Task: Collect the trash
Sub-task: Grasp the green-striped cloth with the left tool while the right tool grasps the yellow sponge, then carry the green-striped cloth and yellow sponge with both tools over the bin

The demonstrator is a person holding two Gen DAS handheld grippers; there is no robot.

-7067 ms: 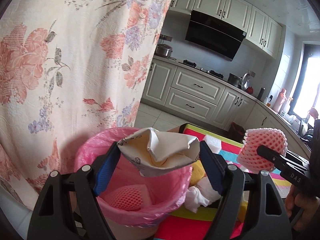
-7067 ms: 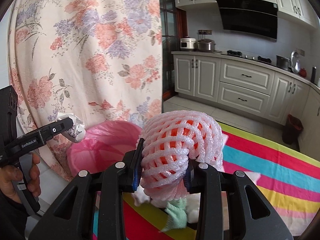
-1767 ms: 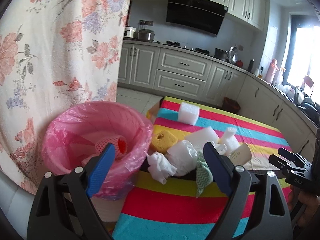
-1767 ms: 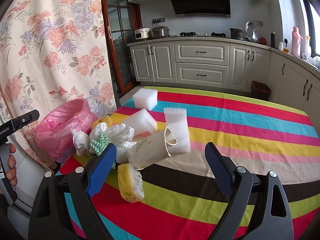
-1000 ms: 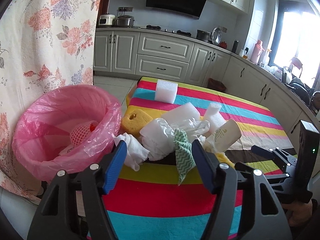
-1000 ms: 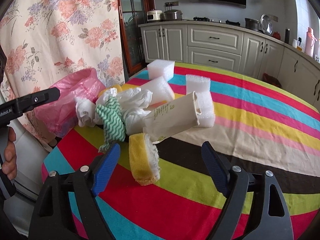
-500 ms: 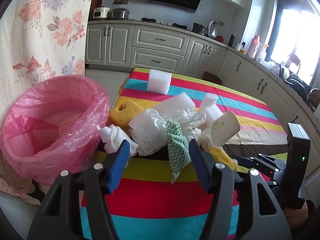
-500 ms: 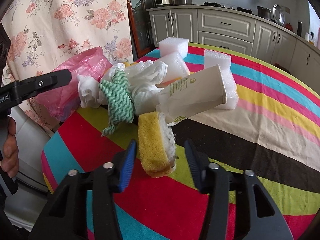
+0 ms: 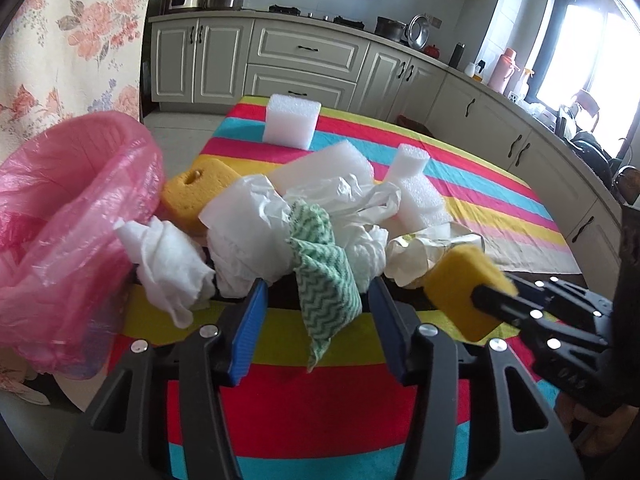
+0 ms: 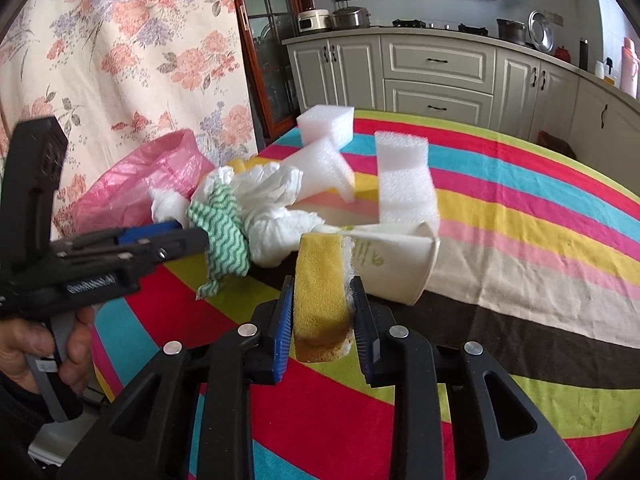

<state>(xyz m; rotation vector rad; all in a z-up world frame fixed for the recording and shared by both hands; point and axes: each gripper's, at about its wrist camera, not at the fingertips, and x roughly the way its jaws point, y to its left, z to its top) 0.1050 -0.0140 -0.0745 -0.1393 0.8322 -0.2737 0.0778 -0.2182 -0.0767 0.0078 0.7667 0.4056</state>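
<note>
A pile of trash lies on the striped tablecloth (image 9: 360,380) beside a bin lined with a pink bag (image 9: 72,220). My left gripper (image 9: 316,300) reaches into the pile, its jaws closing. A green zigzag cloth (image 9: 324,292) hangs between the blue pads (image 9: 248,320), which stand clear of it. My right gripper (image 10: 322,284) is shut on a yellow sponge (image 10: 320,300) held on edge just above the table. The left wrist view shows that sponge (image 9: 460,280) at the right. A crushed paper cup (image 10: 392,264) lies just behind it.
White crumpled bags and tissues (image 9: 248,236), white foam blocks (image 9: 292,120) and a second yellow sponge (image 9: 196,188) make up the pile. A floral curtain (image 10: 120,60) hangs behind the bin. Kitchen cabinets (image 10: 436,68) line the far wall. A hand (image 10: 44,356) holds the left gripper.
My right gripper's jaws came together on the yellow sponge. The left gripper moved forward and down to the pile, and its jaws narrowed around the green cloth.
</note>
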